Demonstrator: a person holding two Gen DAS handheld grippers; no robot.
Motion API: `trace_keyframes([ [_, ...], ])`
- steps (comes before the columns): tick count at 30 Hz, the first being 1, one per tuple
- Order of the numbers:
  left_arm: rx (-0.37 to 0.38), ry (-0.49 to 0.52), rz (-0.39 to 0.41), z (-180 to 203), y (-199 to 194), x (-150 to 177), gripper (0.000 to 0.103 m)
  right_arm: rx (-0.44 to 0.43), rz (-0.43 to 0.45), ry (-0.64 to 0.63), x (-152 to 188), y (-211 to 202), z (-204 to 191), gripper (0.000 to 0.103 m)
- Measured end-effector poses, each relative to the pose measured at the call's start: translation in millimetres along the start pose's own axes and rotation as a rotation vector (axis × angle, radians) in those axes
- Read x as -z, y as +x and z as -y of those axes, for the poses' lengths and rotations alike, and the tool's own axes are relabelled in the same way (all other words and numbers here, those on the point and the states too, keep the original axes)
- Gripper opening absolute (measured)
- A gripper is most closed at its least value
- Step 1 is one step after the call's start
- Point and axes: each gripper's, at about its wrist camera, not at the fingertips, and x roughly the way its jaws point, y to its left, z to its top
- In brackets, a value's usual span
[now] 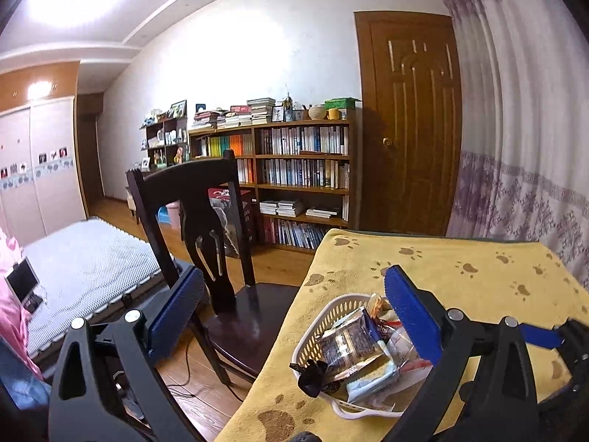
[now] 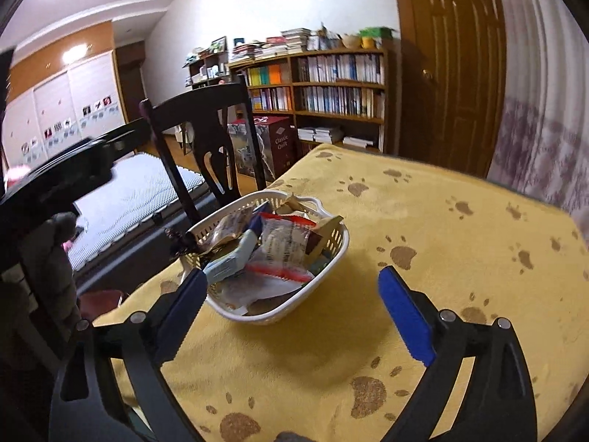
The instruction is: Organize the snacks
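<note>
Two spread, empty tools flank the snack basket: right hand-held gripper faces it; left hand-held gripper hovers nearer.

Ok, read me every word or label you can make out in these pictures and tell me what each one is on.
"Classic Quilt": on the dark red box on the floor by the bookshelf.
Snack packets in the white basket: print too blurred to read.
Book spines on the bookshelf: too small to read.
</note>
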Motion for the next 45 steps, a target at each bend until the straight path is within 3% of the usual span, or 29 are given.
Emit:
trace_keyframes([
  [10,-0.035,0.129,-0.007,9,-14,22,0.1,0.022,0.01,-0.037,6,-11,-12,0.098],
  [21,-0.028,0.158,-0.004,13,-20,34,0.1,0.1,-0.014,-0.084,19,-8,-17,0.098],
  [27,-0.053,0.195,-0.009,19,-18,43,0.1,0.115,-0.028,-0.099,24,-4,-19,0.098],
  [45,-0.031,0.227,-0.037,24,-16,55,0.1,0.124,-0.027,-0.132,29,-4,-27,0.098],
])
